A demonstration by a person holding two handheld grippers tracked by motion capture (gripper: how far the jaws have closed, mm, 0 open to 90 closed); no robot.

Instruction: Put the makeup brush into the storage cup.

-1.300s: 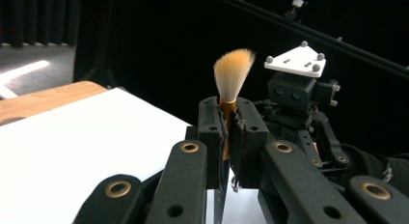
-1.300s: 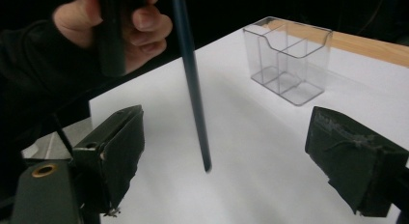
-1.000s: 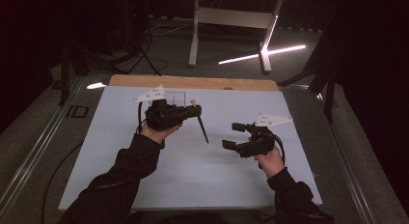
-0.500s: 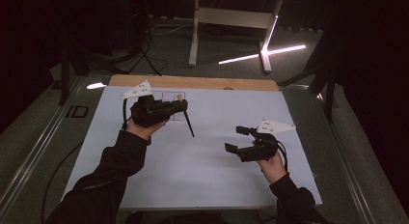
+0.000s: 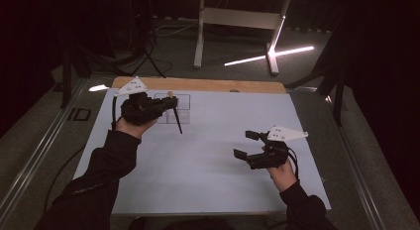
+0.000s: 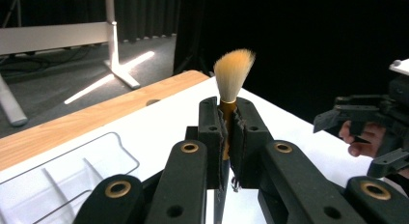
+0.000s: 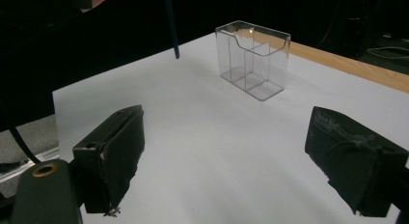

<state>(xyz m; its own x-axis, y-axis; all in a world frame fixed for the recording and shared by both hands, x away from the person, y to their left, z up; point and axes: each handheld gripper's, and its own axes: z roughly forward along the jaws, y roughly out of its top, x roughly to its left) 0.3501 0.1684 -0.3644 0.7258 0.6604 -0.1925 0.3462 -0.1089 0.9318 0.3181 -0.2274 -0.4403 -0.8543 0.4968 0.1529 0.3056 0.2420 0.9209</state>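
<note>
The left gripper [image 5: 171, 102] is held up near the far left of the table, jaws clamped on a brush [image 6: 230, 84]. The right gripper [image 5: 247, 144] sits low at the near right, jaws spread wide apart, nothing between them

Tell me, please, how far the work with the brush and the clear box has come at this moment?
Done: the left claw is shut on the brush, bristles up, lifted above the table. In hand: it hangs near the clear organizer, which looks empty. The right claw is open and idle. Left, probably: putting the brush into a compartment.
</note>
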